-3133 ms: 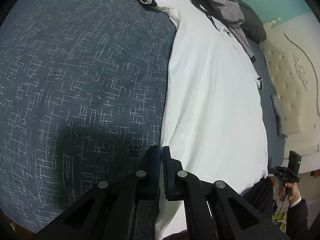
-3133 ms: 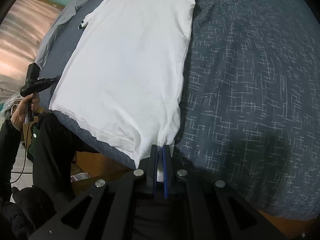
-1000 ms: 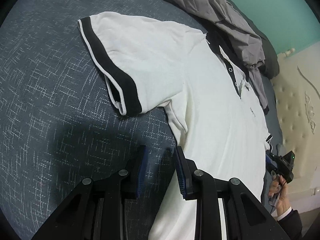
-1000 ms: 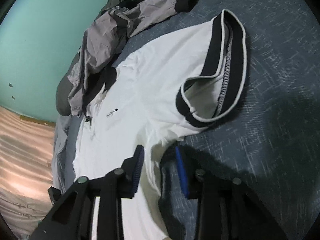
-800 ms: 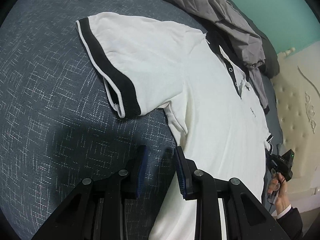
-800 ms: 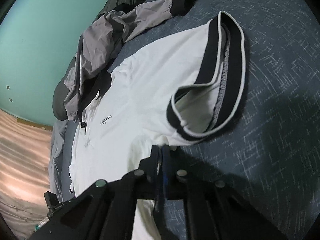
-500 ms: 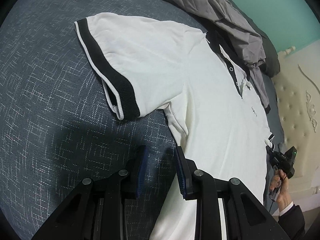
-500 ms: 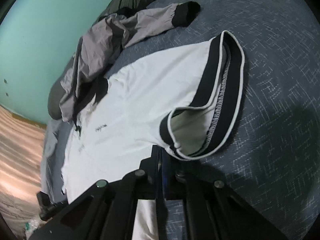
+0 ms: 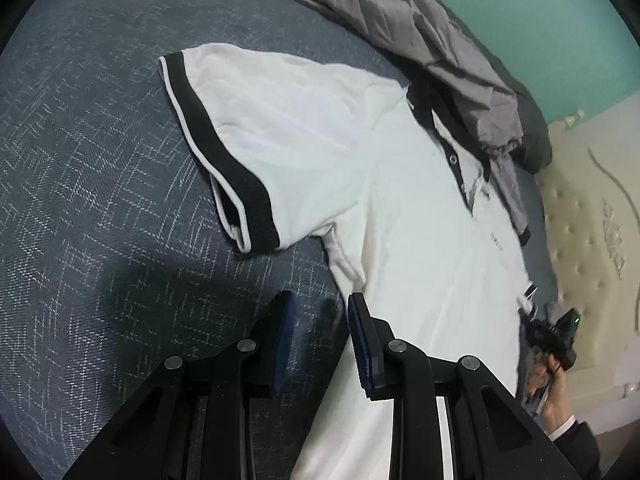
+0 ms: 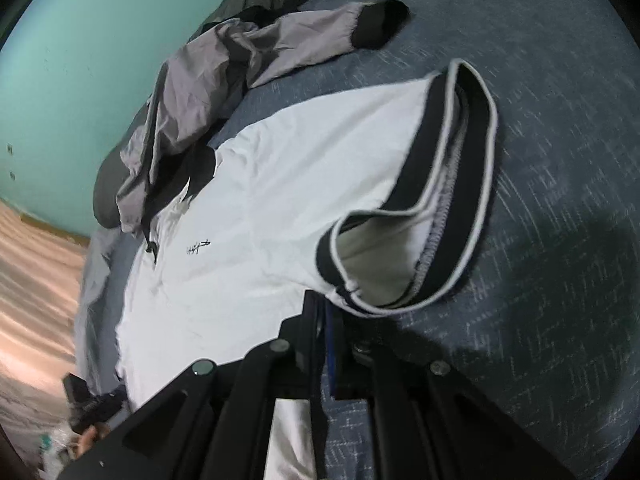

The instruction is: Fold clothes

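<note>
A white polo (image 9: 400, 208) lies flat on the blue bed (image 9: 100, 160), filling the centre and right of my left view. My left gripper (image 9: 318, 320) sits at the lower centre, its fingers (image 9: 284, 320) apart over the bedcover just beside the shirt's side edge, holding nothing. My right gripper (image 10: 326, 320) has its fingers pressed together on the shirt's fabric just under the sleeve (image 10: 420, 216). A grey jacket (image 10: 224, 72) is bunched at the upper left.
</note>
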The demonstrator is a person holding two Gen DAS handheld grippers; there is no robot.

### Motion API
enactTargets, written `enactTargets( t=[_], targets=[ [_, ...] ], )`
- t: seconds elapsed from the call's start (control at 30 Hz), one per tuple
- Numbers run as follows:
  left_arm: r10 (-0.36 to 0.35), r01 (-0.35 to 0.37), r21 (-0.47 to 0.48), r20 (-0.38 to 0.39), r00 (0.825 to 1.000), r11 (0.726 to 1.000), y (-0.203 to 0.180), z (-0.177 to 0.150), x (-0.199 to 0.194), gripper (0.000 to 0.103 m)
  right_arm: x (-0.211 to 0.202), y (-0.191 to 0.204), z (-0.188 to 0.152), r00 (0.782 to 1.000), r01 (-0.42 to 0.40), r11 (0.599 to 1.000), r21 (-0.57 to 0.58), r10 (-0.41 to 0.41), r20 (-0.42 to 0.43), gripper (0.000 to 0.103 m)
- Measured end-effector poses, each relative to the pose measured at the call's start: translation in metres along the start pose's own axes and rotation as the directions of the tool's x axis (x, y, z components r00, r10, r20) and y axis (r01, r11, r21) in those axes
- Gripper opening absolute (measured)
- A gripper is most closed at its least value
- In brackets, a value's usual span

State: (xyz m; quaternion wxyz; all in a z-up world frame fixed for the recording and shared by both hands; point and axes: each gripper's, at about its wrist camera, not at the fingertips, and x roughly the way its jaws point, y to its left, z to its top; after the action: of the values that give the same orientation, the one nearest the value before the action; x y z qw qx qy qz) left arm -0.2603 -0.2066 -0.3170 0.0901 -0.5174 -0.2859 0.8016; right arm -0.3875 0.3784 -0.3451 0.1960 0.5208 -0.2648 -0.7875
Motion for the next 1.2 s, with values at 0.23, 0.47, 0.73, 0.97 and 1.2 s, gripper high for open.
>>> enactTargets(
  t=[0.23, 0.47, 0.73, 0.97, 1.2],
  targets=[
    [-0.056, 0.06, -0.109, 0.047, 0.997, 0.992, 0.005, 0.014, 0.009, 0.032, -0.008, -0.011, -0.005, 1.0, 0.005, 0.999, 0.049, -0.005, -0.014, 0.005],
    [-0.06, 0.068, -0.13, 0.068, 0.996, 0.989, 0.0, 0.02, 0.017, 0.012, -0.01, -0.01, -0.01, 0.999, -0.009, 0.999, 0.038, 0.011, -0.033, 0.005],
    [-0.016, 0.026, -0.119, 0.088, 0.996, 0.993, 0.005, 0.032, 0.01, 0.006, -0.009, -0.012, -0.014, 0.999, -0.02, 0.999, 0.041, 0.022, -0.036, 0.005],
    [0.027, -0.017, -0.114, 0.087, 0.996, 0.993, 0.011, 0.052, 0.01, 0.006, -0.009, -0.015, -0.015, 0.999, -0.021, 0.999, 0.044, 0.022, -0.04, 0.005],
    [0.054, -0.046, -0.109, 0.073, 0.996, 0.993, 0.014, 0.057, 0.017, 0.006, -0.01, -0.015, -0.015, 0.999, -0.02, 0.999, 0.042, 0.022, -0.044, 0.005]
  ],
)
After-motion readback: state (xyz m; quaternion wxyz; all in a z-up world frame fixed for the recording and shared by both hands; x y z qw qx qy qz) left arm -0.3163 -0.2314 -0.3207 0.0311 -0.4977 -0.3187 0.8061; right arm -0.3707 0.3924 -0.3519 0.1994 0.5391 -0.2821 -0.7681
